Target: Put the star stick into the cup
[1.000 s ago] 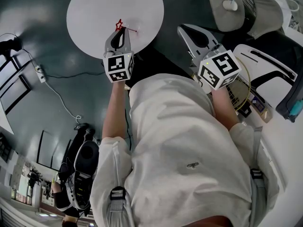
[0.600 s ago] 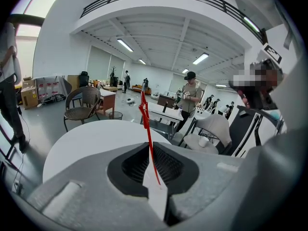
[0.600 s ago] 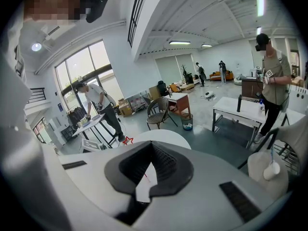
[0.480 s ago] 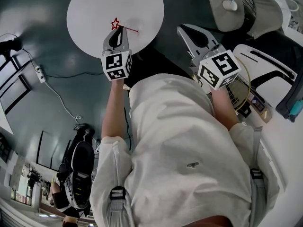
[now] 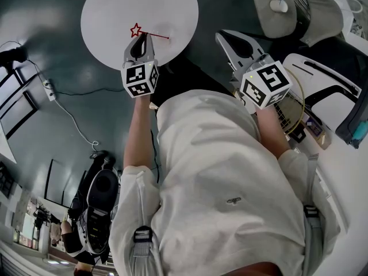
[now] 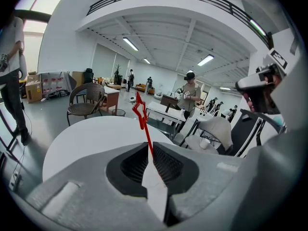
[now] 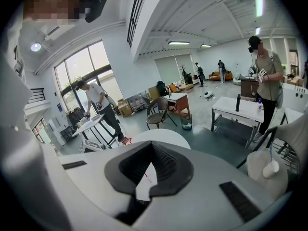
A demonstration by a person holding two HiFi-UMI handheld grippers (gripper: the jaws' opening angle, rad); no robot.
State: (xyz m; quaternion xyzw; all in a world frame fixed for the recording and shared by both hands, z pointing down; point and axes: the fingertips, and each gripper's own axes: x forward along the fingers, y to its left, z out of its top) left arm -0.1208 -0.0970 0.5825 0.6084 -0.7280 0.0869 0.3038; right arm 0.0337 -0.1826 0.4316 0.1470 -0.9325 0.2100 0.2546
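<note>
Closed left gripper [image 5: 141, 37] fingers are clamped on one red star stick [image 5: 155, 35], held over the round white surface [image 5: 109, 10]. Right gripper [image 5: 219, 35] fingers are shut, empty, beside that surface. One white cup [image 5: 279, 6] is spotted well right of it.

Round white tabletop [image 5: 115, 4] on a glossy dark grey floor [image 5: 57, 114]. White hall — tall glazed windows [image 7: 82, 76], ceiling strip lights [image 6: 130, 43], brown wicker armchair [image 6: 86, 97] and white rectangular desks [image 7: 236, 107].

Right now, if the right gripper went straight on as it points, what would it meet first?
Probably the rim of the round table; the shut, empty right gripper aims at it, with nothing seen between. Depth is unclear, so it might pass above.
</note>
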